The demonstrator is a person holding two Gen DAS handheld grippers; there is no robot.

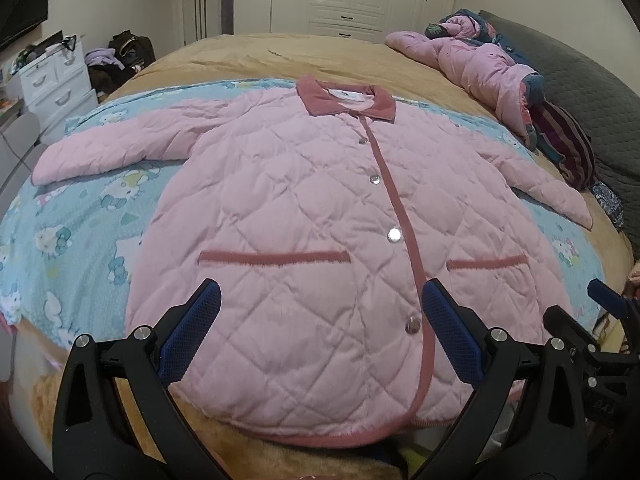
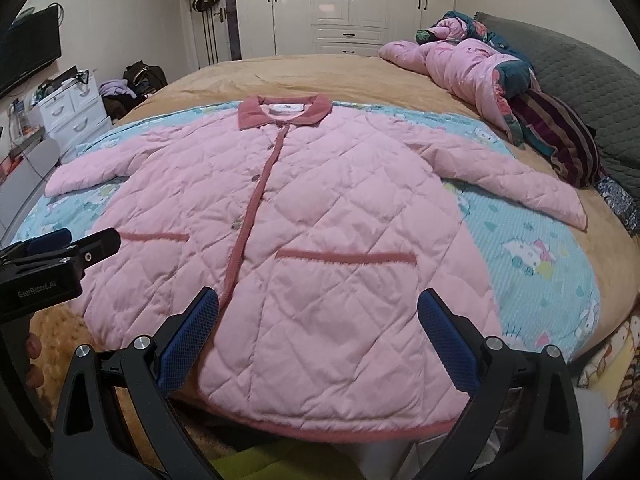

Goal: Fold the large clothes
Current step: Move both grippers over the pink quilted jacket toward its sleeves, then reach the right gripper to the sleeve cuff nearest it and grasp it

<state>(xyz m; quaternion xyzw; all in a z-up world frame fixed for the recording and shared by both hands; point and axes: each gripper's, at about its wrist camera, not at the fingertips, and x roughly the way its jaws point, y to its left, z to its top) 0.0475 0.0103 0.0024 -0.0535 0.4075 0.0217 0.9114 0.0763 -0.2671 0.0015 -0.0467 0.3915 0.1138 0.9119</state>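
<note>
Left wrist view: the left claw (image 1: 320, 320) hangs spread wide and holding nothing above the near hem of the jacket (image 1: 304, 208), which lies front-up and buttoned on a blue sheet (image 1: 76, 216) across the bed (image 1: 256, 56), collar (image 1: 346, 100) at the far side and both sleeves thrown out to left and right. That flat, symmetrical spread looks like the start of a fold, with no part turned over yet. The left sleeve (image 1: 108, 148) rests clear of the body, so it can be swung inward without dragging the rest. At the right edge part of the right claw (image 1: 608, 300) shows, level with the hem. A heap of other clothes (image 1: 480, 64) sits far right, well apart from the jacket. Right wrist view: the right claw (image 2: 318, 316) is likewise spread and empty, over the hem below the right pocket (image 2: 346, 257), while the left claw (image 2: 60, 246) pokes in at the left, beside the left hem. Both stand near the person's edge of the bed, probably so that each can reach its own side. The right sleeve (image 2: 512, 176) stretches toward the far right, free to be taken. The quilted cloth looks thick, so I judge folds will spring back unless pressed.
</note>
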